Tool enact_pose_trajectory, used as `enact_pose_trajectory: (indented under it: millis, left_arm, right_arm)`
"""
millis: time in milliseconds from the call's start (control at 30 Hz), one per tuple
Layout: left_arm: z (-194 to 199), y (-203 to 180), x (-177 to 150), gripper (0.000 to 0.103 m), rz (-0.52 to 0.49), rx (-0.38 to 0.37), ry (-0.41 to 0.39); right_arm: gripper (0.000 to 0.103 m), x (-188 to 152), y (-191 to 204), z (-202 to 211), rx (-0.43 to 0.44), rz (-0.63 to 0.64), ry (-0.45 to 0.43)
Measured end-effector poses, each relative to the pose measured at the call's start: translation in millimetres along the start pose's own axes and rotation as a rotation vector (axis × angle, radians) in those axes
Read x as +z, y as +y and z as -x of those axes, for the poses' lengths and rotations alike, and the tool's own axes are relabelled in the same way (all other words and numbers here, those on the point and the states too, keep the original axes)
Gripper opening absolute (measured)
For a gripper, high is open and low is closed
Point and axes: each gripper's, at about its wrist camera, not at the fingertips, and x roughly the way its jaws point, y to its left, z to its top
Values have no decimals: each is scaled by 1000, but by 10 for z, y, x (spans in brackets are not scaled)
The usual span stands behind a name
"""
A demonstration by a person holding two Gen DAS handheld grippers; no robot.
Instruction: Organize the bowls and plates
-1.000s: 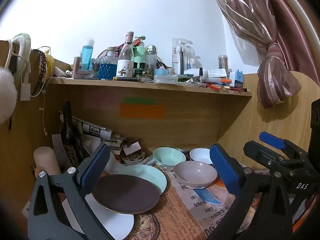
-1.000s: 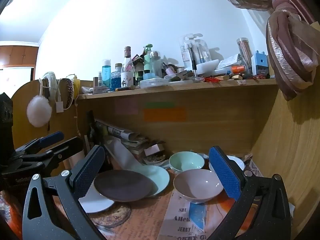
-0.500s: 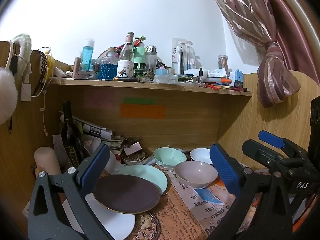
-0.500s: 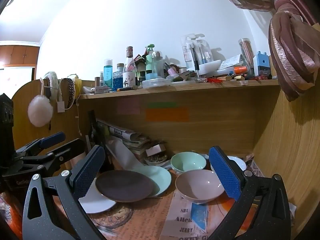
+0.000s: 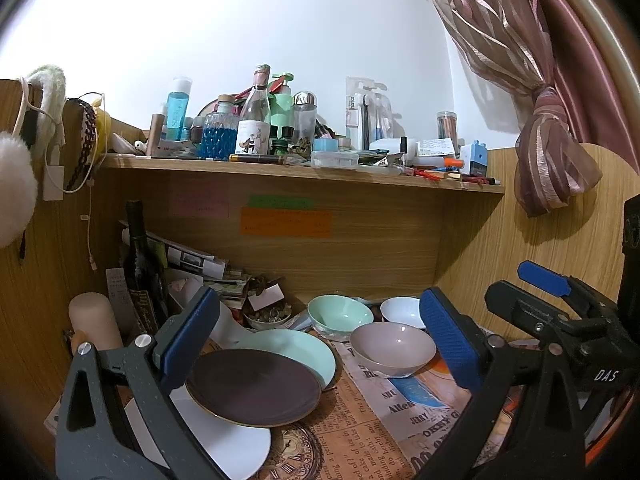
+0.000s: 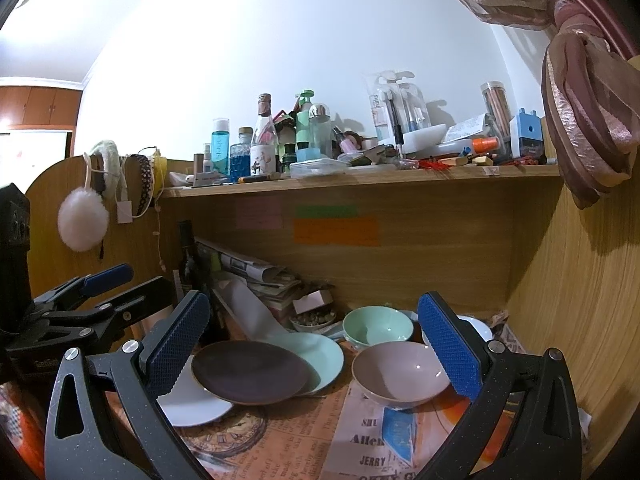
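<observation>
A dark brown plate [image 5: 252, 386] lies on top of a mint plate [image 5: 308, 352] and a white plate [image 5: 228, 438] on the newspaper-covered desk. A pink bowl [image 5: 394, 350], a mint bowl [image 5: 340, 316] and a white bowl [image 5: 402, 310] stand to the right. The same dishes show in the right wrist view: brown plate [image 6: 250, 372], pink bowl [image 6: 400, 372], mint bowl [image 6: 376, 326]. My left gripper [image 5: 320, 348] is open and empty above the plates. My right gripper [image 6: 316, 352] is open and empty, near the pink bowl.
A dark wine bottle [image 5: 142, 268], a pink cylinder [image 5: 94, 320], stacked papers [image 5: 196, 264] and a small dish of pebbles [image 5: 268, 316] crowd the back left. A cluttered shelf [image 5: 280, 166] hangs above. Wooden side panels [image 6: 580, 320] close in both sides.
Both grippers have drifted slightly; the view shifted a little. No dish has moved and both grippers stay open.
</observation>
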Motion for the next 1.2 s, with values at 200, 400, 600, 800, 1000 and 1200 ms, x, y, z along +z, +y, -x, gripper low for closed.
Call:
enact_pose_trajectory:
  millis: [200, 400, 600, 800, 1000, 1200]
  left_arm:
    - [1, 8, 3, 102, 0, -1, -1]
    - [3, 0, -3, 102, -2, 0, -2]
    - [7, -2, -4, 102, -2, 0, -4]
    - [8, -8, -6, 102, -2, 0, -4]
    - [5, -27, 1, 102, -2, 3, 0]
    - [4, -31, 0, 102, -2, 2, -1]
  right_arm:
    - [103, -2, 9, 3, 2, 0, -1]
    - [103, 7, 7, 3, -1, 0, 0]
    - [103, 7, 8, 4, 1, 1, -1]
    - [103, 16, 16, 21, 2, 3, -10]
    - [103, 20, 2, 17, 7, -8, -9]
    - [103, 20, -2, 17, 8, -9, -10]
